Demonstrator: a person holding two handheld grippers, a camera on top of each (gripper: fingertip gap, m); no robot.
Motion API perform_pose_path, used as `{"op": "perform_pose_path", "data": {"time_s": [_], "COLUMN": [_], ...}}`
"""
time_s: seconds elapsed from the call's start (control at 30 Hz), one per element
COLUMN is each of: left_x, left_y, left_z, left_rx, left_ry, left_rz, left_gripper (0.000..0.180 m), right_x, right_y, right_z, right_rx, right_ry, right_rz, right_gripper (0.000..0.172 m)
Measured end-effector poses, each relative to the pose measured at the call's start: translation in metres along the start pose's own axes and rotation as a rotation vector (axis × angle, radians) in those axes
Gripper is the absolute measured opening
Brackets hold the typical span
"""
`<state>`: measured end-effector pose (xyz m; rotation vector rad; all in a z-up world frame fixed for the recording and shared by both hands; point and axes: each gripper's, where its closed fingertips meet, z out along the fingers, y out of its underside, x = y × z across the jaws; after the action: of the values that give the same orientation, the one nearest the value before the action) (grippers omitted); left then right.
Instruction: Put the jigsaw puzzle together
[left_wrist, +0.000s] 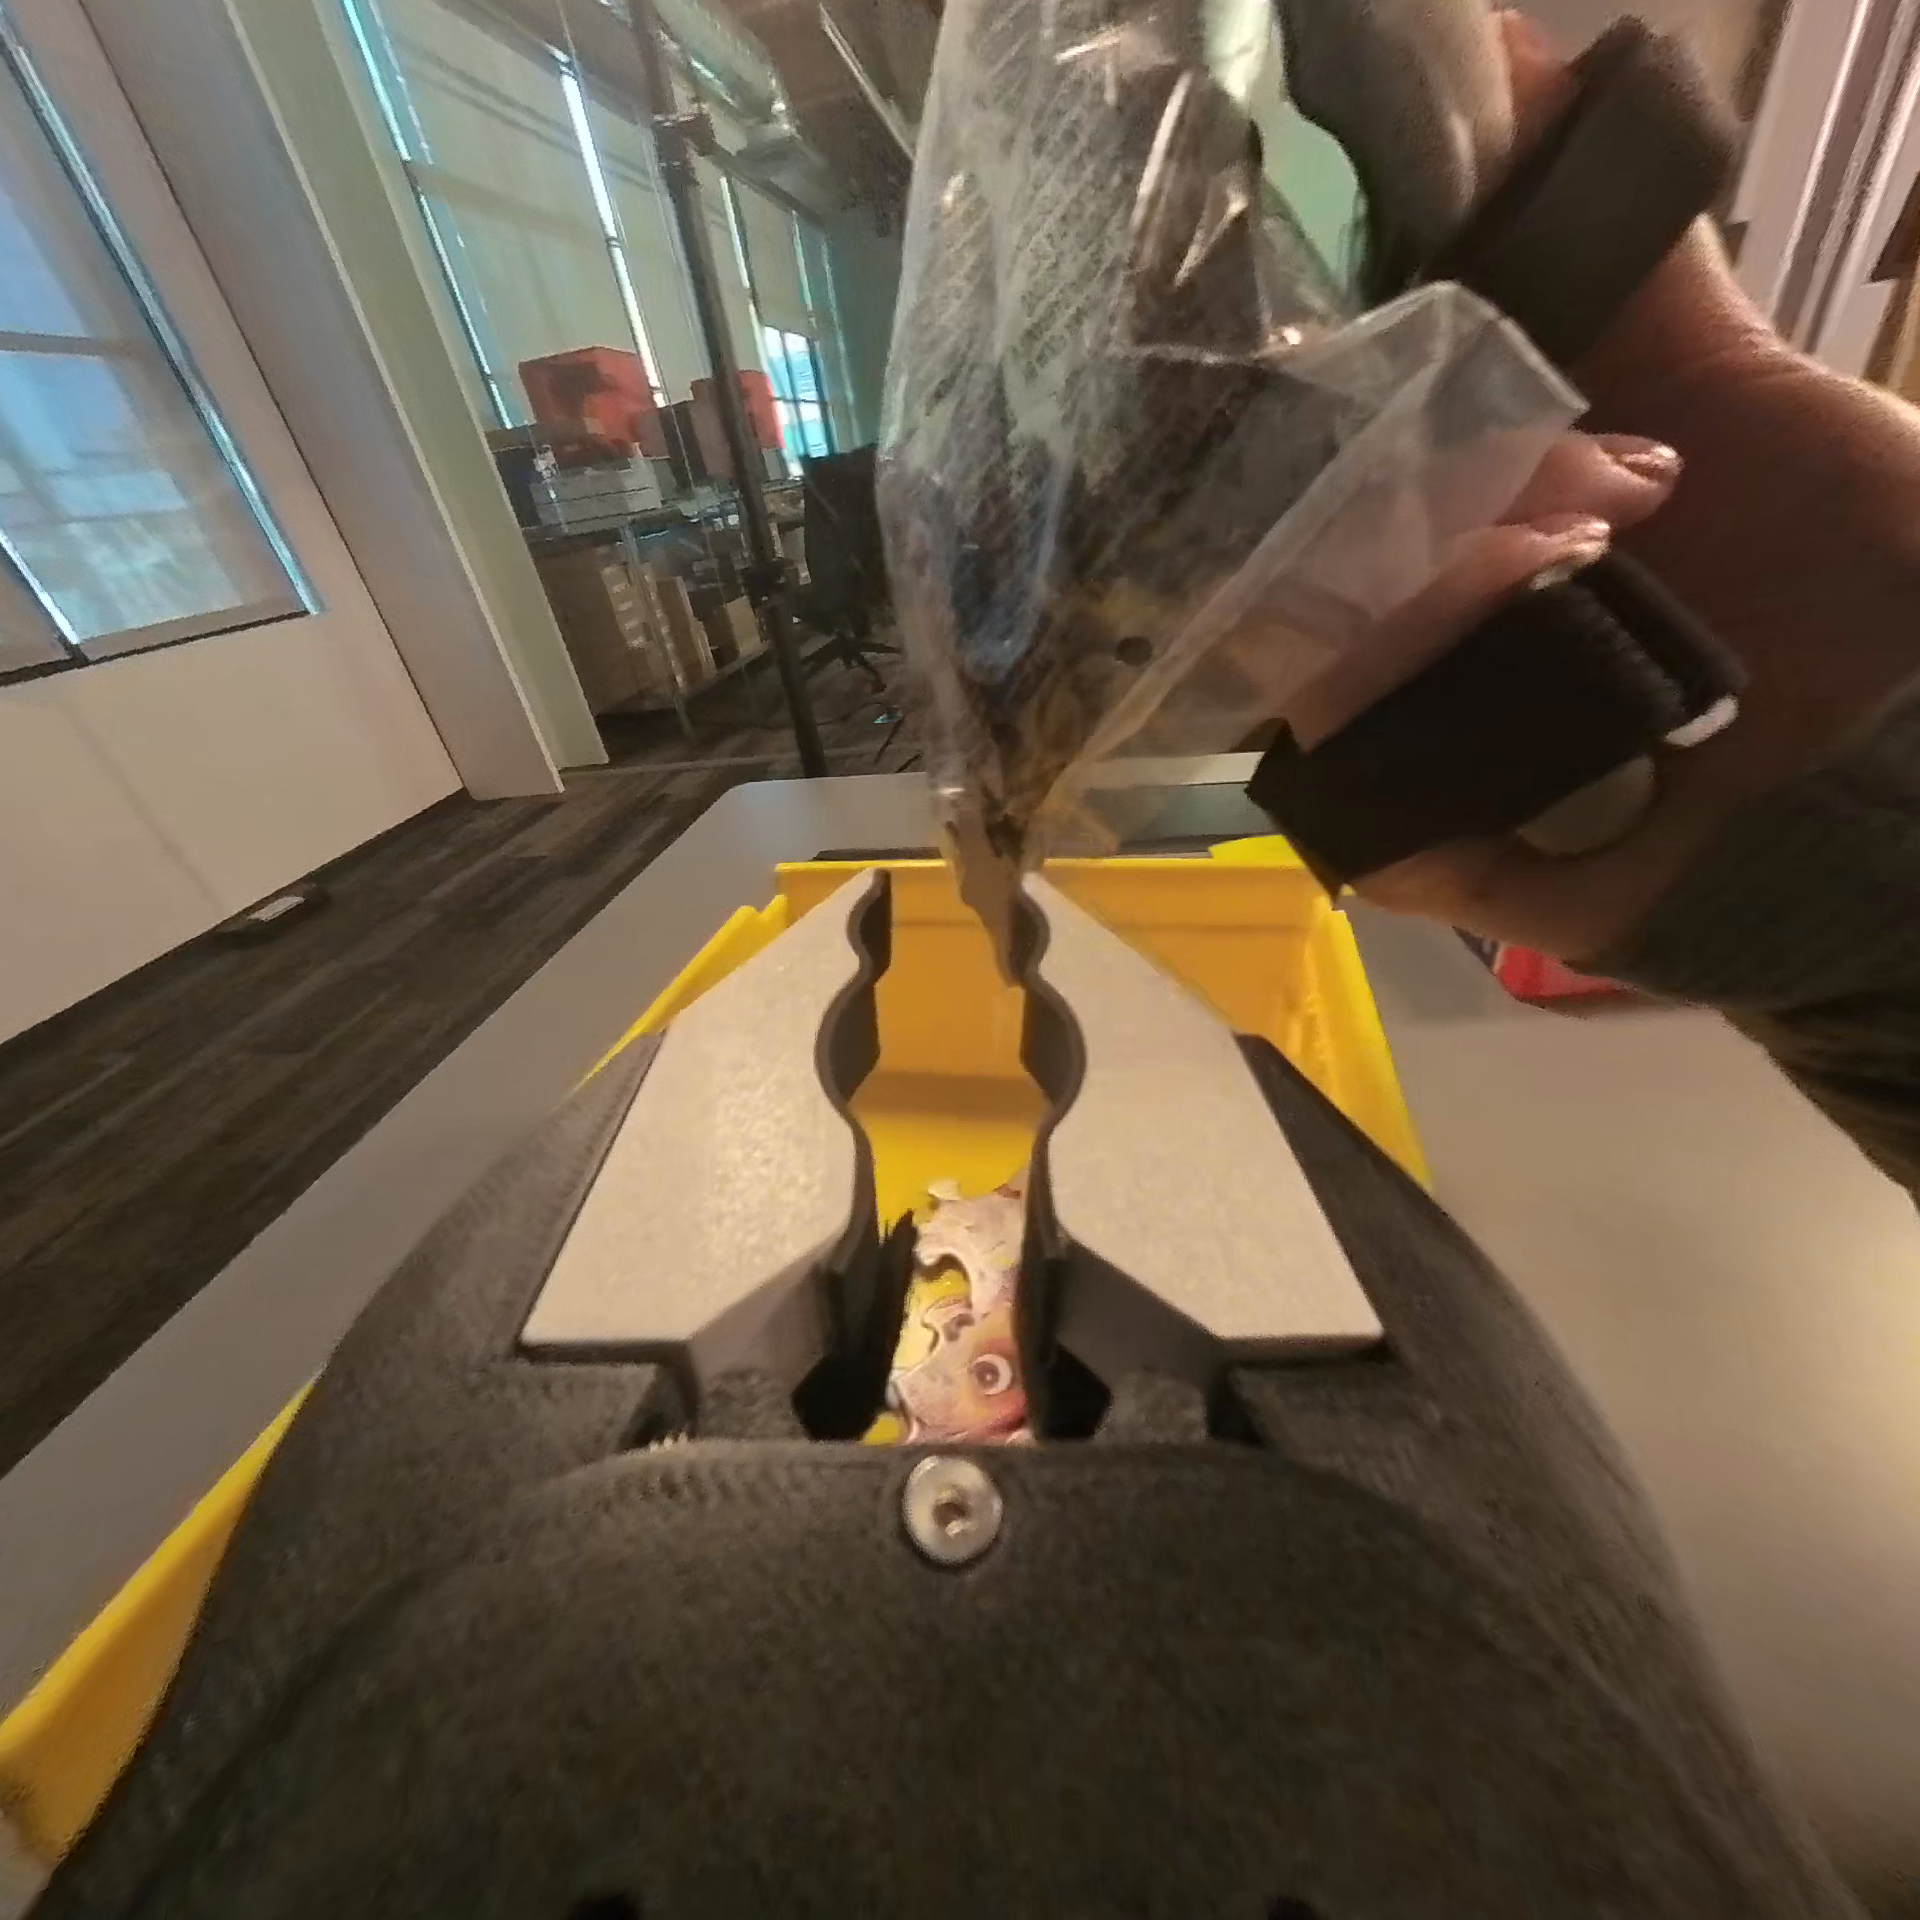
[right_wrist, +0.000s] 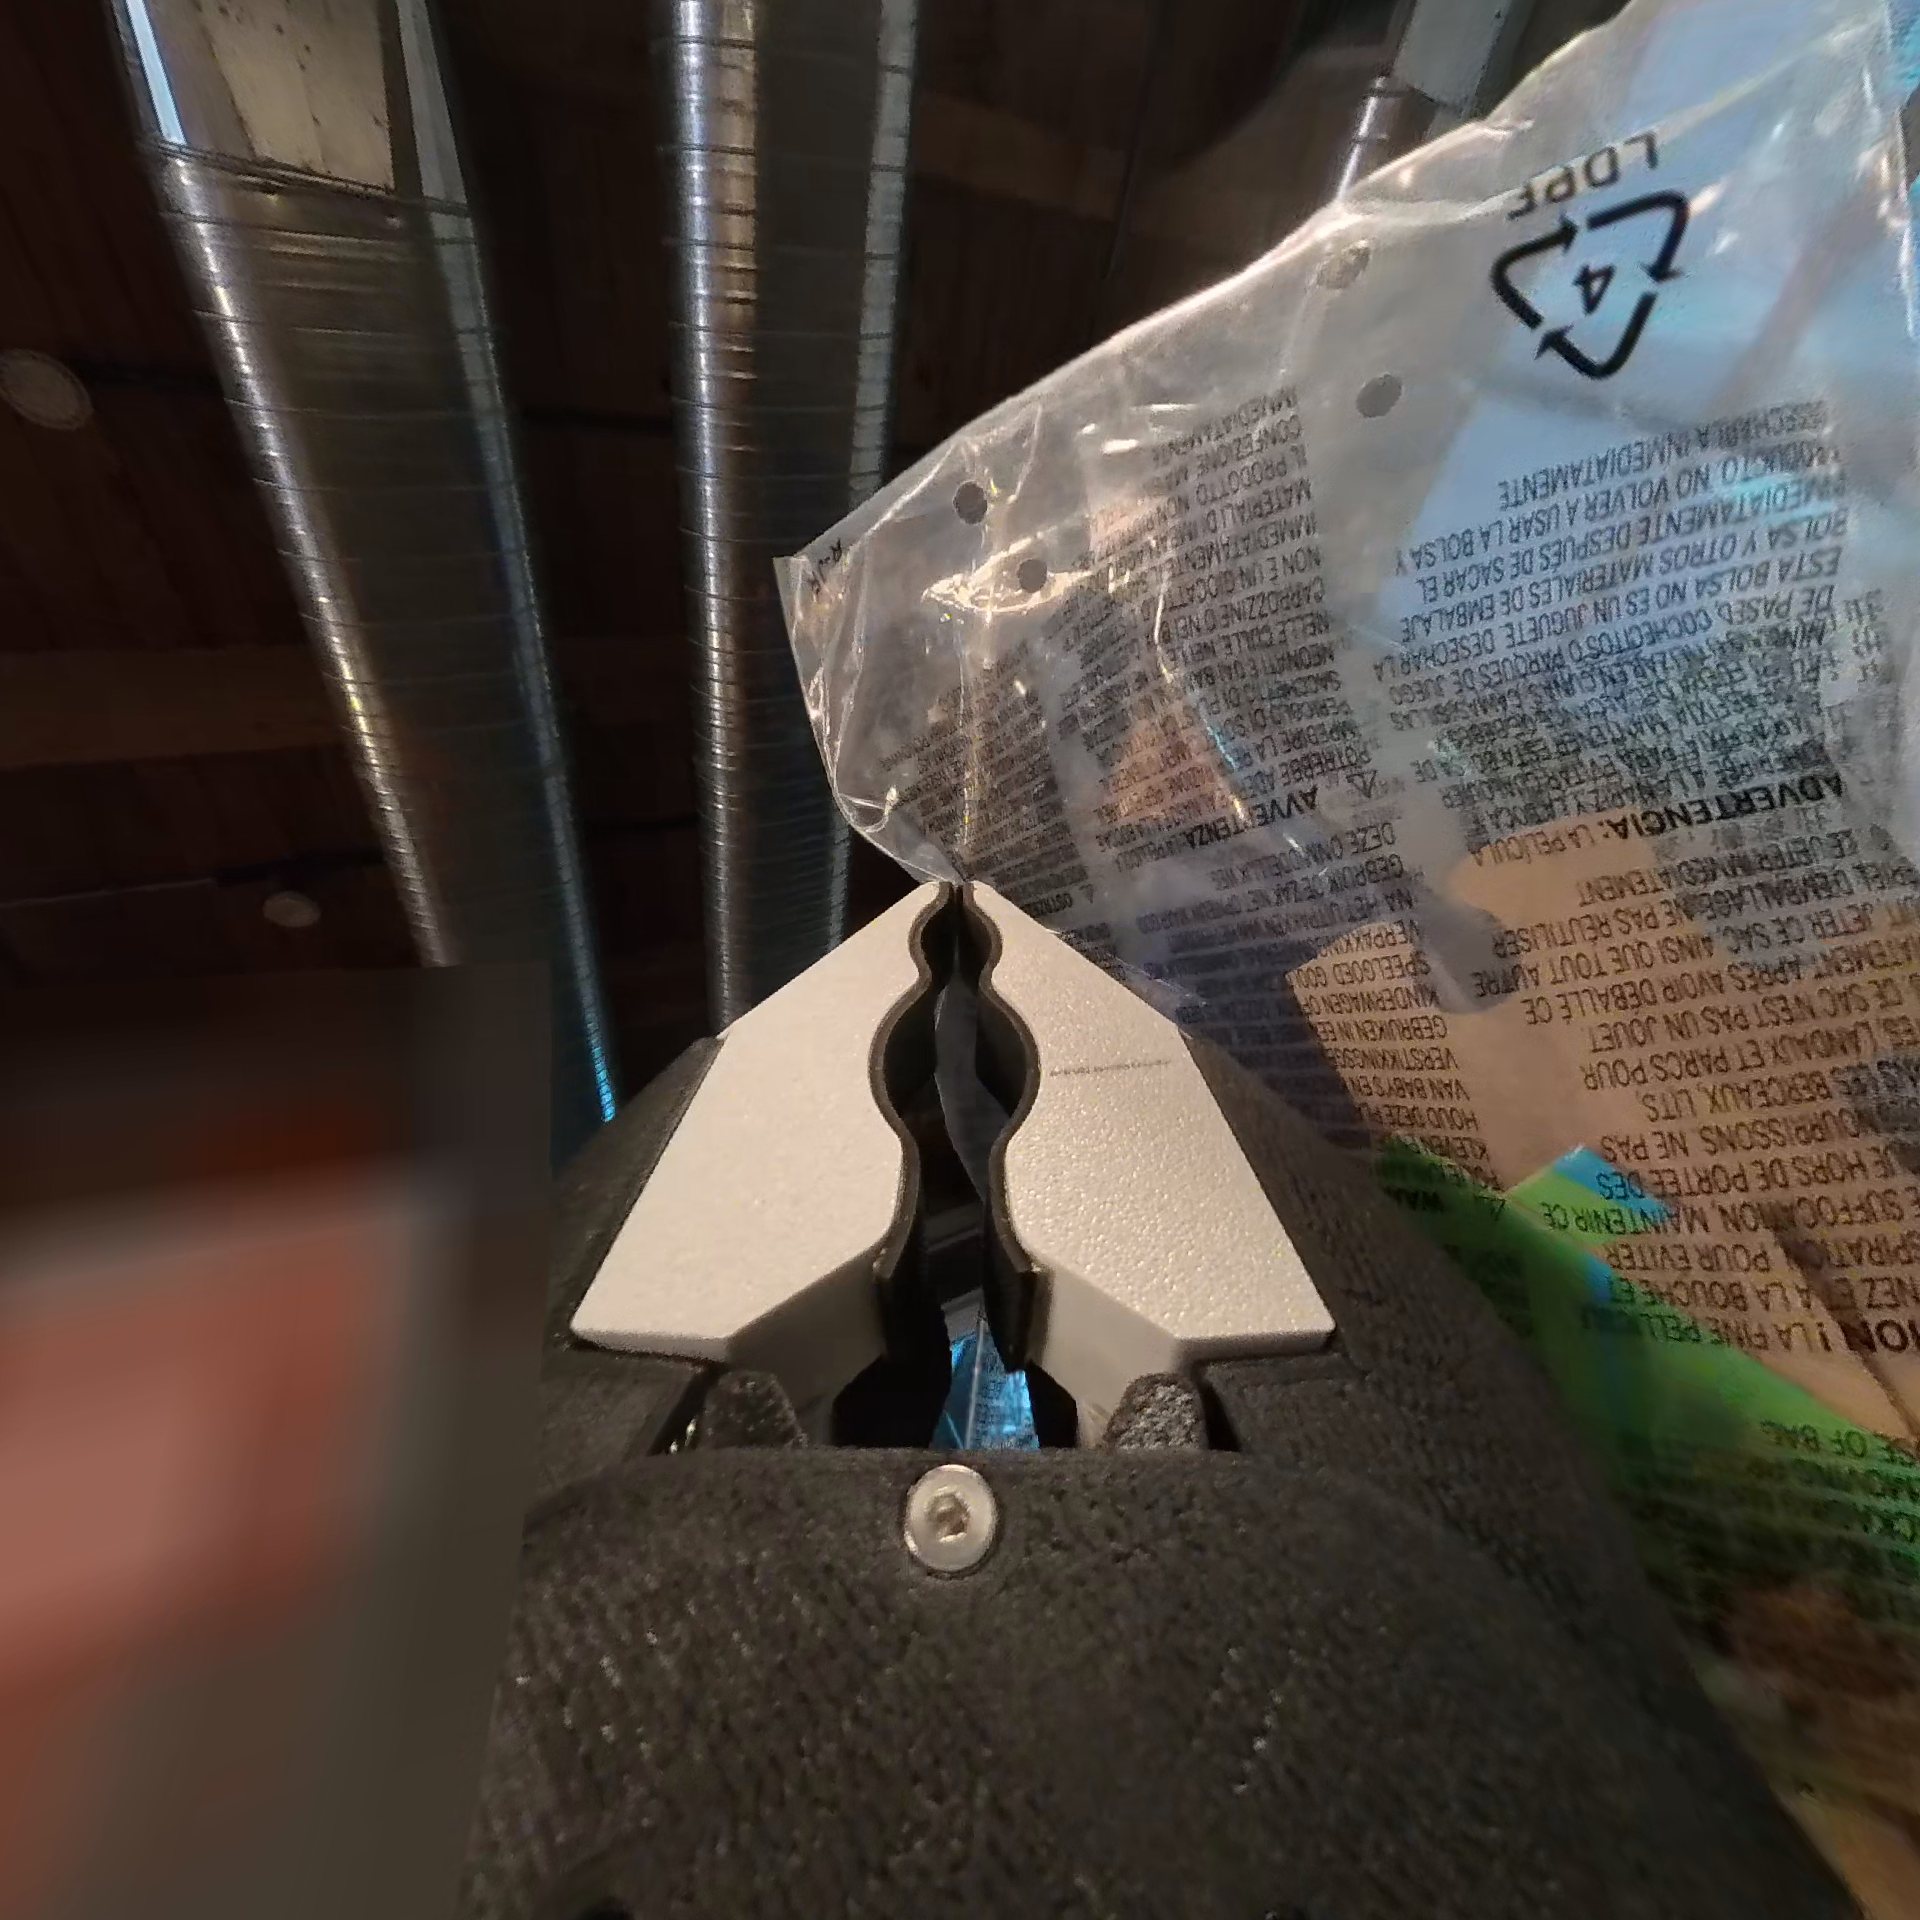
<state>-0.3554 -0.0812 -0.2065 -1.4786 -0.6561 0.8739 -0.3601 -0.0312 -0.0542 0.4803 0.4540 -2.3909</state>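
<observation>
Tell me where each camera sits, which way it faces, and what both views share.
Left wrist view: on the left gripper, angled down over a yellow bin on a grey table; a person's hand shows.
Right wrist view: on the right gripper, facing up at ceiling ducts; fingers pinch a clear plastic bag.
Shared: the bag.

Grey table (left_wrist: 582, 997), smooth top w/ rounded far-left corner, set on dark wood-look floor (left_wrist: 312, 987). Yellow bin (left_wrist: 1371, 1039) directly on table, centre-near, open top; printed pieces (left_wrist: 966, 1340) inside on its bottom. Red-and-blue item (left_wrist: 1527, 971) flat on table just right of bin, mostly hidden. Small dark flat object (left_wrist: 272, 914) on floor, far left.
</observation>
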Motion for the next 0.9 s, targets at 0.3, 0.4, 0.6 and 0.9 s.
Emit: {"op": "perform_pose_path", "data": {"time_s": [0.3, 0.4, 0.6, 0.9], "left_x": [-0.001, 0.001, 0.000, 0.005], "left_y": [-0.007, -0.009, -0.005, 0.003], "left_z": [-0.002, -0.005, -0.005, -0.002], "left_rx": [0.031, 0.045, 0.020, -0.003], "left_ry": [0.018, 0.029, 0.003, 0.033], "left_rz": [-0.071, -0.082, -0.071, -0.082], "left_gripper": [0.021, 0.022, 0.022, 0.021], "right_x": [0.001, 0.000, 0.000, 0.000], "right_y": [0.005, 0.005, 0.008, 0.011], "right_z": [0.002, 0.003, 0.004, 0.005], "right_rx": [-0.012, -0.011, -0.015, -0.023], "right_ry": [-0.006, -0.008, -0.010, -0.015], "right_rz": [0.012, 0.013, 0.020, 0.032], "right_gripper": [0.000, 0.000, 0.000, 0.000]}}
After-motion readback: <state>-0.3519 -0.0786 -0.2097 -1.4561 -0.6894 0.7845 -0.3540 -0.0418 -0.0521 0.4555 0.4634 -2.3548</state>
